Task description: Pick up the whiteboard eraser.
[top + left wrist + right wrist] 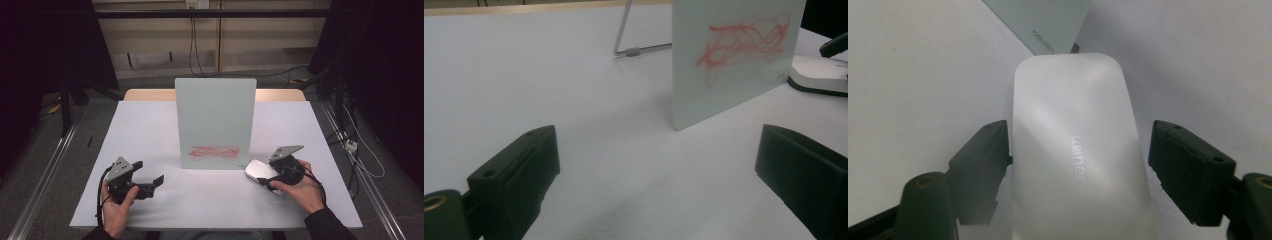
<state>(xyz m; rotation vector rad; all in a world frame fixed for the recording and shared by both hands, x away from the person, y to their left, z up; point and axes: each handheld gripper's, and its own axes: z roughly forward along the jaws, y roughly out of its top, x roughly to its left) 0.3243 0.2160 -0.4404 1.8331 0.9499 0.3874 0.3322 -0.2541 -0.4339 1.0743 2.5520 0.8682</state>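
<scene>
Eraser (261,171): white, rounded block lying on the table (210,200) at lower right of the high view, just right of the board's lower corner and near it

Board (216,122): pale glass panel standing upright at the middle of the table on a wire stand (640,49)

Scribble (215,151): red tangle across the lower part of the board, every line intact, nothing wiped so far

Right gripper (1079,152): my jaws straddle the eraser from either side; the left jaw sits against its edge, the right one shows a sliver of gap, so I judge the grasp nearly made but not firm

Left gripper (150,175): jaws spread wide with nothing between them, resting low over bare table at lower left

Done: I have reached the eraser and bracketed it

Left: finish the clench, lift the eraser, carry it to the board face and rub out the red marks

Progress: early, by my reckoning; the cleaning itself has not begun
</scene>
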